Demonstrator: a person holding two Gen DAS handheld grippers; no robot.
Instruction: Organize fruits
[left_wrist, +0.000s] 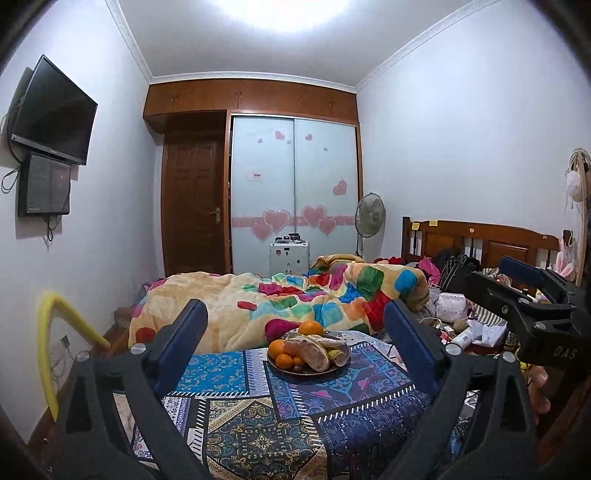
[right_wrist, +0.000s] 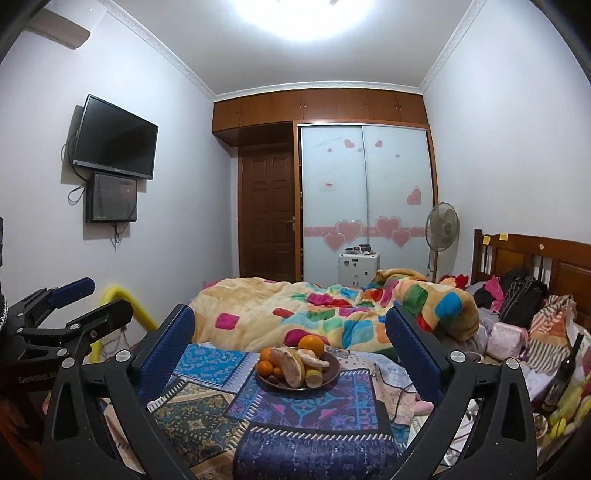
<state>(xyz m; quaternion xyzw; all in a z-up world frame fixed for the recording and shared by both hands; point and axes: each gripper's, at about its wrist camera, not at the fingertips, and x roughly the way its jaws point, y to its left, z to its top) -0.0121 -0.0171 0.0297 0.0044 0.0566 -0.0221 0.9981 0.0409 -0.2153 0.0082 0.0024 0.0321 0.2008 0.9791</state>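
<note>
A brown plate (left_wrist: 295, 371) stands on a patterned cloth (left_wrist: 258, 424) on the bed. It holds several oranges (left_wrist: 311, 328), a peeled pomelo piece (left_wrist: 312, 352) and a banana (left_wrist: 338, 355). The plate also shows in the right wrist view (right_wrist: 330, 373) with an orange (right_wrist: 311, 344) on top. My left gripper (left_wrist: 295, 325) is open and empty, well short of the plate. My right gripper (right_wrist: 291, 332) is open and empty, also short of it. The right gripper shows at the right in the left wrist view (left_wrist: 517, 280); the left gripper shows at the left in the right wrist view (right_wrist: 92, 299).
A colourful quilt (left_wrist: 295, 295) lies behind the plate. Clutter of bags and clothes (right_wrist: 517, 314) fills the right by the wooden headboard (left_wrist: 480, 240). A dark bottle (right_wrist: 561, 373) stands at the right. A yellow tube (left_wrist: 48, 350) is at the left. A cable (right_wrist: 391, 384) lies right of the plate.
</note>
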